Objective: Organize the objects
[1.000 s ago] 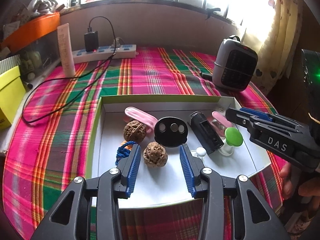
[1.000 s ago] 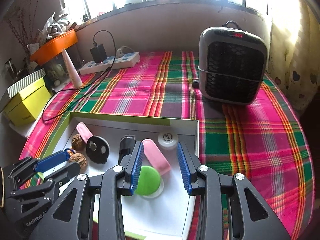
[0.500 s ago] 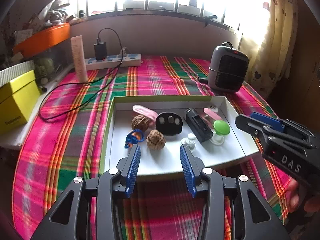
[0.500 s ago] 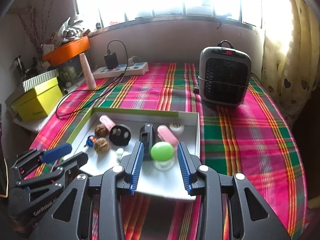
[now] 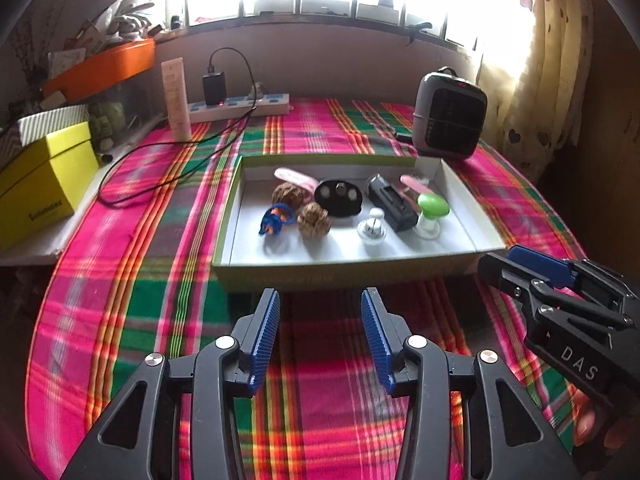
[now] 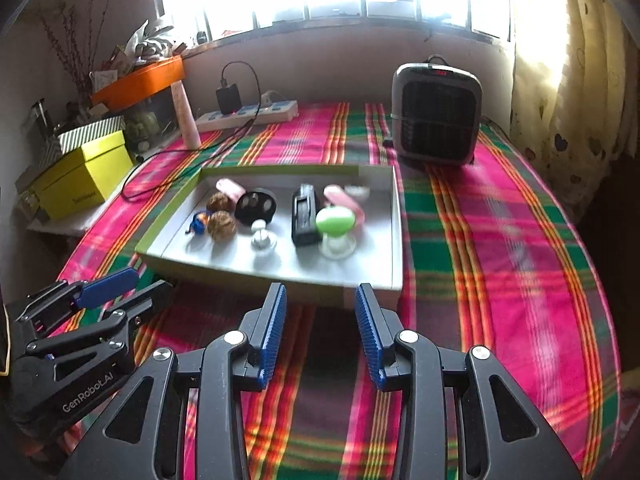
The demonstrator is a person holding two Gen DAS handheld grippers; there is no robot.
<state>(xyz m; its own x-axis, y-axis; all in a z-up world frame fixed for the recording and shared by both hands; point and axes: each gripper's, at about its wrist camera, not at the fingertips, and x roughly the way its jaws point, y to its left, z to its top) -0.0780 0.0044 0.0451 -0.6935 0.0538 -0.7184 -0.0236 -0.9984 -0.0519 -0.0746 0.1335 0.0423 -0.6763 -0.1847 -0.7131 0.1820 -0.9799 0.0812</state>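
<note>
A shallow white tray with a green rim [image 5: 348, 270] lies on the plaid cloth. It holds two walnuts [image 5: 314, 219], a black disc [image 5: 339, 197], a black box [image 5: 390, 202], a green-capped knob [image 5: 432, 206], a small white knob [image 5: 372, 229], pink clips [image 5: 294, 178] and a blue-orange trinket [image 5: 275, 220]. My left gripper [image 5: 320, 294] hovers over the cloth just in front of the tray. Its jaws are opening with nothing between them. My right gripper [image 6: 320, 288] is at the tray's near right corner, its jaws opening too and empty. Each gripper shows in the other's view [image 5: 500, 264] [image 6: 148, 282].
A grey heater [image 5: 450, 114] stands behind the tray at the right. A power strip [image 5: 240, 106] with a charger and a trailing black cable lies at the back. A white tube [image 5: 176, 100] and a yellow box [image 5: 40, 176] are at the left. A curtain hangs at the right.
Both grippers have drawn back from above the tray to the cloth in front of it. The things in the tray have stayed where they were.
</note>
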